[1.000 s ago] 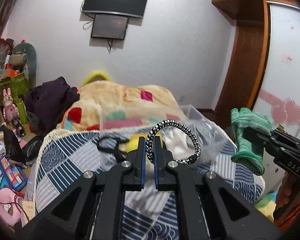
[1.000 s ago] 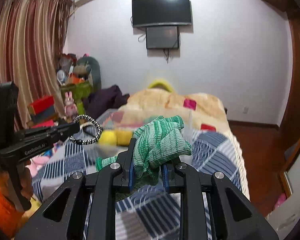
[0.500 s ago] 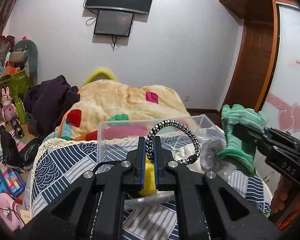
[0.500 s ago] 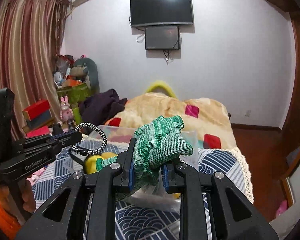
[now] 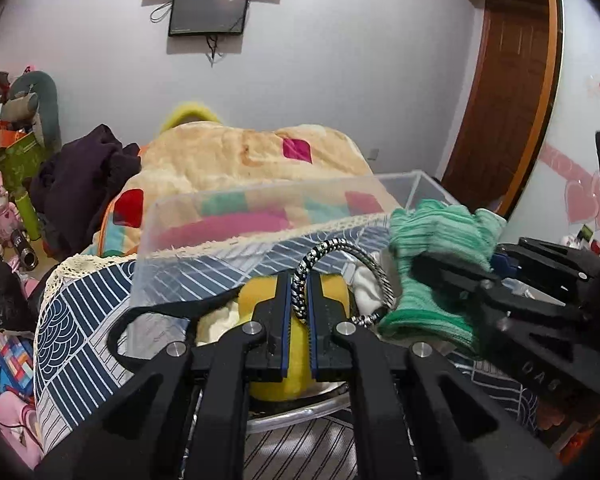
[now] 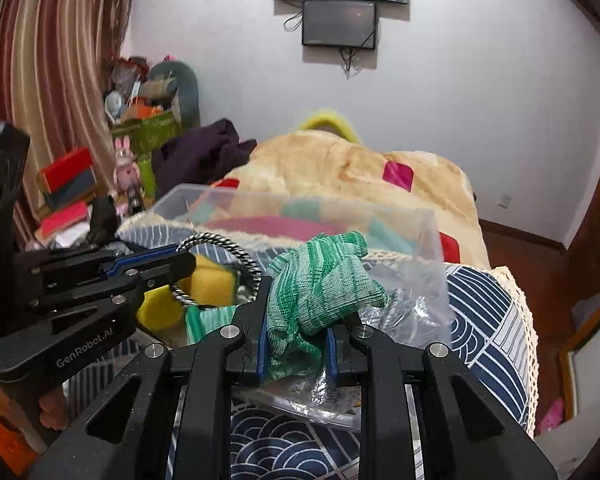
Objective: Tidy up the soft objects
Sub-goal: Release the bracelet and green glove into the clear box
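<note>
Our left gripper (image 5: 299, 312) is clamped on the braided ring (image 5: 342, 280), and our right gripper (image 6: 294, 340) pinches the green cloth (image 6: 320, 280); both hang over the clear bin (image 5: 260, 208). We judge each should release low, well inside the rim.

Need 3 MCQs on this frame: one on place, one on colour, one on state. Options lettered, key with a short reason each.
1. Where is the yellow sponge?
A. inside the clear plastic bin
B. on the floor
C. on the wall-mounted TV

2. What colour is the glove in the right gripper?
A. red
B. green
C. black

3. What is the state of the left gripper?
A. wide open, empty
B. jaws shut on the braided ring
C. holding the glove

Key:
1 A, the sponge sits within the bin's walls.
2 B, green-and-white knit shows between the jaws.
3 B, the black-and-white ring is pinched between the jaws.
</note>
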`<state>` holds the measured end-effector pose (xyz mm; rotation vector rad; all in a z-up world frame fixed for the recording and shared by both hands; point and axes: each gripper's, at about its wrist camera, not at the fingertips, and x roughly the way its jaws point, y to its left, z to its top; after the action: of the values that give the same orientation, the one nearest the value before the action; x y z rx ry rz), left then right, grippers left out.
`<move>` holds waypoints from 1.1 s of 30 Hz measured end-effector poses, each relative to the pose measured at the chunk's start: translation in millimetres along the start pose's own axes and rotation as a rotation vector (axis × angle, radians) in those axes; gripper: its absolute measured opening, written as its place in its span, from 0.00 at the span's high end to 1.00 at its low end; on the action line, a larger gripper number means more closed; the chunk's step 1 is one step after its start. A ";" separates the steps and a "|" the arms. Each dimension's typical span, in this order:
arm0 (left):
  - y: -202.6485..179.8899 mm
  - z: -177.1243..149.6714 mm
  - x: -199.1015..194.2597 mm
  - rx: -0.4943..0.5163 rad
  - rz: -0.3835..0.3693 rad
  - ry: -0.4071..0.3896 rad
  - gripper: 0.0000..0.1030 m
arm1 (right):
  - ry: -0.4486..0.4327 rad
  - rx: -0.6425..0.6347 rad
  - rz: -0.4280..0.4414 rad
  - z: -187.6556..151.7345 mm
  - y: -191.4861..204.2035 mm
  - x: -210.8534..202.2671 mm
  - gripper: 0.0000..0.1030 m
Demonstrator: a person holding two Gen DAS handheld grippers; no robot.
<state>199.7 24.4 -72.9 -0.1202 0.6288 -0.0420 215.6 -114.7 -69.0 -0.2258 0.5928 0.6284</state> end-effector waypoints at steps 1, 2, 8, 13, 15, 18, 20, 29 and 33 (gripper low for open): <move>-2.0 -0.8 0.4 0.010 0.006 0.001 0.94 | 0.004 -0.007 0.000 -0.5 1.5 0.7 0.80; -3.8 -2.0 -0.3 0.019 0.012 0.000 0.94 | 0.007 -0.010 -0.003 -1.7 1.8 0.1 0.80; -1.6 -5.4 -7.5 -0.002 -0.011 0.012 0.84 | 0.038 0.019 0.028 1.0 -4.4 -5.9 0.65; 0.9 -5.4 -24.3 -0.025 -0.041 -0.010 0.75 | -0.004 -0.009 0.016 -0.7 1.5 -26.2 0.52; 0.1 -4.1 -34.9 -0.025 -0.050 -0.026 0.75 | -0.024 -0.013 0.013 -0.6 2.5 -33.4 0.52; -0.8 -0.7 -52.2 -0.025 -0.058 -0.058 0.75 | -0.062 -0.006 0.015 2.3 1.1 -48.7 0.52; -1.6 2.1 -66.1 -0.024 -0.065 -0.085 0.74 | -0.099 0.004 0.013 4.9 -1.0 -63.7 0.52; -19.8 4.4 -143.9 0.026 -0.059 -0.248 0.52 | -0.246 0.040 0.009 8.4 2.8 -119.6 0.48; -30.5 -2.1 -173.3 0.058 -0.039 -0.312 0.31 | -0.306 0.053 -0.007 4.7 8.1 -137.3 0.25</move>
<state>58.4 7.0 30.5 -0.0804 0.3134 -0.0772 123.5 -173.2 14.8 -0.0785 0.3130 0.6252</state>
